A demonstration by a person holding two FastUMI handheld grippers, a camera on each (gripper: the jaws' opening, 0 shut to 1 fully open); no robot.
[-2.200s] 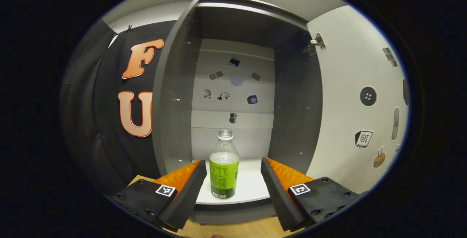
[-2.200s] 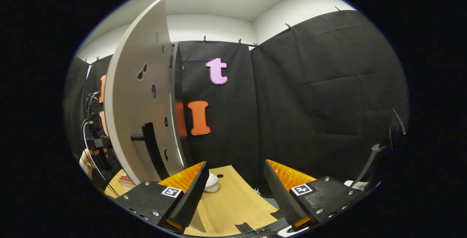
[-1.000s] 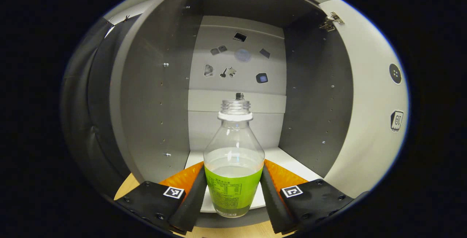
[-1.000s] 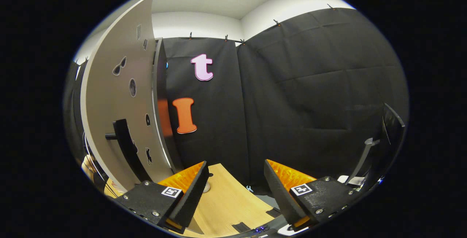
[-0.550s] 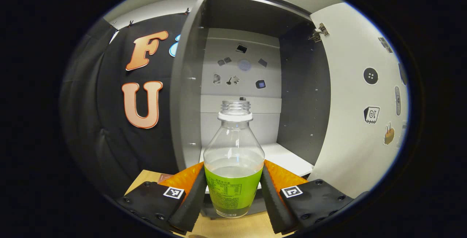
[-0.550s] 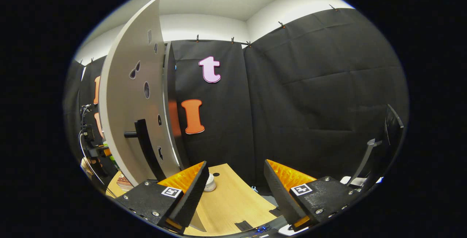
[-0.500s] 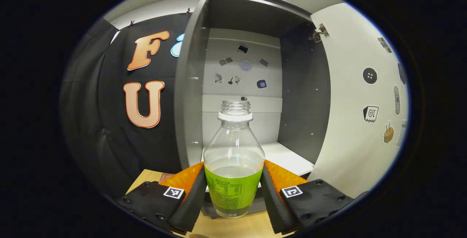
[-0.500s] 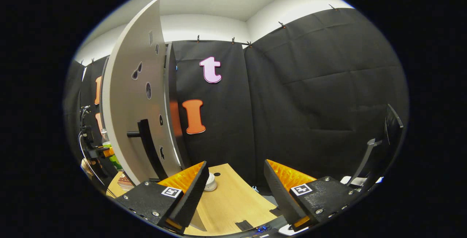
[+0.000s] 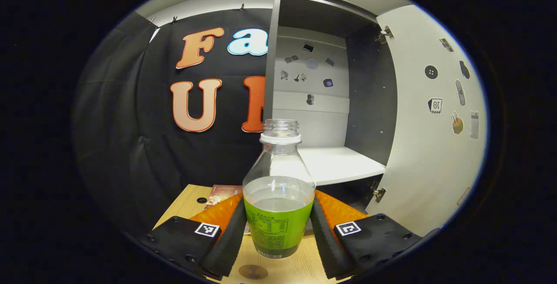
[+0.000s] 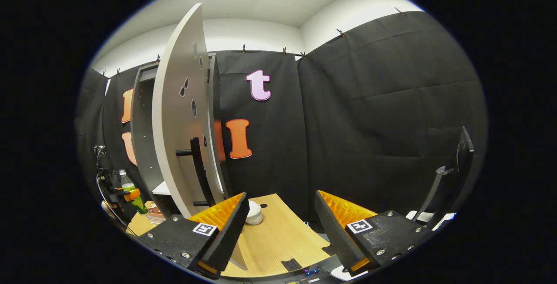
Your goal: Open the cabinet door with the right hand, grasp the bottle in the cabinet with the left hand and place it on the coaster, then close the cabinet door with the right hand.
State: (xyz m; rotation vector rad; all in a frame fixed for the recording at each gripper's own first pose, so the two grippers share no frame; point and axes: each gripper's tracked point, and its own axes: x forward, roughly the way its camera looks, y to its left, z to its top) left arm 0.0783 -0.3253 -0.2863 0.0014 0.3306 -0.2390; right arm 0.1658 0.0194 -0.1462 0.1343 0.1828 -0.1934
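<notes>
Between my left gripper's 2 fingers sits the bottle, clamped and now pulled clear of the cabinet, hanging over the worktop. Coaster looks like the disc below; I'd lower onto it next. Right gripper idles open near the door, which stays open.

A staged recording booth, not a lived-in room, is indicated by black cloth clipped along the top of plain white walls on every side seen. In the right gripper view a grey cabinet with its sticker-covered door swung open is set at 10 o'clock on a light wooden table, and a monitor on a stand is placed at 3 o'clock. In the left gripper view loose stickers are scattered over the door's inner face at 2 o'clock.
</notes>
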